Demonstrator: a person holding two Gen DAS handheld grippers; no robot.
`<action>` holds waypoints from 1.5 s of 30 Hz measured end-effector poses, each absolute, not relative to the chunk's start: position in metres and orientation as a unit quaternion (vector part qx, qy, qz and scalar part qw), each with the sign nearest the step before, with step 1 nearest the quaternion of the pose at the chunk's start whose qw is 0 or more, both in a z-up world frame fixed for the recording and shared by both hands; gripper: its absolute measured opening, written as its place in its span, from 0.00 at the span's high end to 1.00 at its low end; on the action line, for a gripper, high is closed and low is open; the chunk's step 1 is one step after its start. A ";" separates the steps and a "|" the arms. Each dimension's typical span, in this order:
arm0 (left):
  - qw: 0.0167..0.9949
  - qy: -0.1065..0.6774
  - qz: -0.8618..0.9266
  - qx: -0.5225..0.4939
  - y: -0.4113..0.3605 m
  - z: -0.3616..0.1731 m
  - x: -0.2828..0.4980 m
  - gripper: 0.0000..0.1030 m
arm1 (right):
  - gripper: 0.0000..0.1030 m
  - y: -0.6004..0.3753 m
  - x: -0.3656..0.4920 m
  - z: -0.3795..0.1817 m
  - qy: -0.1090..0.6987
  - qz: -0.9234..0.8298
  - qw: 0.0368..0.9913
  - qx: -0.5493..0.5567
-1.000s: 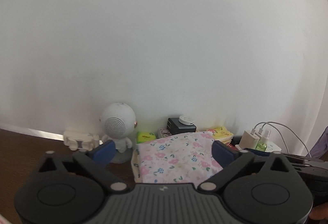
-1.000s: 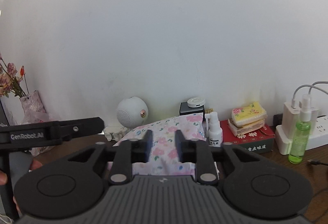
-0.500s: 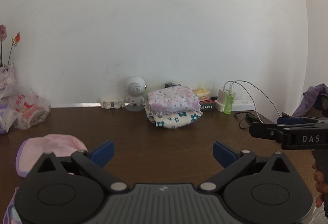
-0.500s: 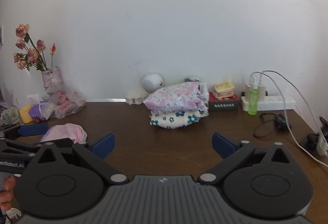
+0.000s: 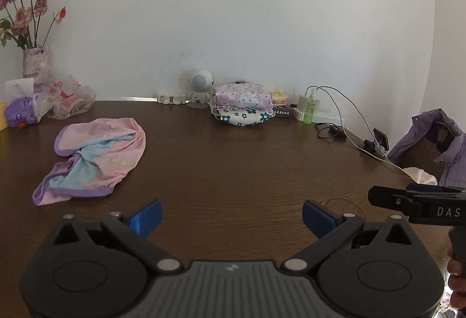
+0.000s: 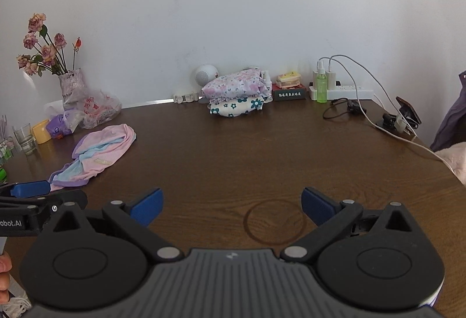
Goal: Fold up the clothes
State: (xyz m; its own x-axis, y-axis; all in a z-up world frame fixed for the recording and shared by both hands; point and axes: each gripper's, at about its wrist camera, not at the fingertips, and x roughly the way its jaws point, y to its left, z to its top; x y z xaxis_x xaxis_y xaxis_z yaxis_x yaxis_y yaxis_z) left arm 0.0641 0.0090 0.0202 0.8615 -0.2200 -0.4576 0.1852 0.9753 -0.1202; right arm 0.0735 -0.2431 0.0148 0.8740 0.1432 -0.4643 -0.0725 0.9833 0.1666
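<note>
Left wrist view: left claw hovers level over the brown surface, blue pads spread wide, empty. Right claw likewise, "DAS" on its side. Crumpled pink garment lies front-left; folded floral stack by the wall.

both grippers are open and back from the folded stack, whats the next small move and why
Probably swing the left gripper toward the crumpled pink garment and take an edge. Two folded floral pieces already sit stacked by the wall, while the pink one lies unfolded on the table, on the left side. Both the left and the right gripper are open and empty.
</note>
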 end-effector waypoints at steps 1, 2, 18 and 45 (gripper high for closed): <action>0.965 0.239 -0.105 -0.036 0.009 0.018 0.058 0.00 | 0.00 -0.241 0.066 0.013 0.247 0.054 0.965 0.073; 0.965 0.237 -0.106 -0.036 0.009 0.017 0.052 0.00 | 0.00 -0.240 0.059 0.011 0.250 0.051 0.964 0.075; 0.969 0.227 -0.096 -0.027 0.006 -0.008 -0.016 0.00 | 0.00 -0.219 -0.013 -0.005 0.245 0.028 0.968 0.043; 0.969 0.214 -0.115 -0.037 -0.003 -0.005 -0.034 0.00 | 0.00 -0.220 -0.034 -0.007 0.239 0.019 0.970 0.042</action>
